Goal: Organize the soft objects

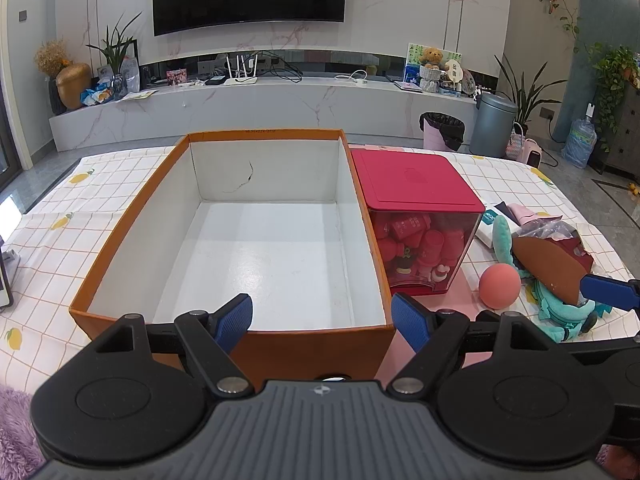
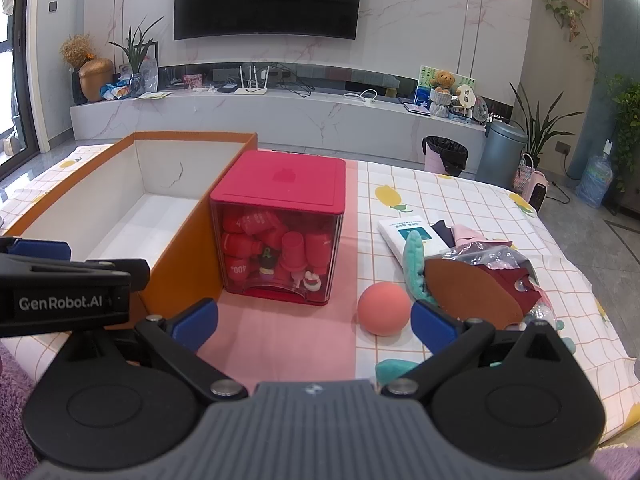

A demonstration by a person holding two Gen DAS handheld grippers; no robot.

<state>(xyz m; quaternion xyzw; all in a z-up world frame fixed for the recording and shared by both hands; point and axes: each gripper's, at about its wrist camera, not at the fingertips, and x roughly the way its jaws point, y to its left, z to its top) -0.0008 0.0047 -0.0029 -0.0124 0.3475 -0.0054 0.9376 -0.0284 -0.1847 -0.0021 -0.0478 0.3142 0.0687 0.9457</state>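
- The left gripper hangs at the near wall of the orange box, its blue fingers spread wide with nothing between them.
- The box stands open on the checked tablecloth; its white inside is bare apart from a dark crack on the far wall.
- Just beside the box on its right stands a clear bin with a red lid, packed with red toys.
- Right of the bin, a pink ball lies on the cloth.
- The right gripper hovers near the ball, fingers spread and empty.
- Past the ball lies the heap of soft things: a teal plush, a brown piece, and what may be clothes in a clear bag.
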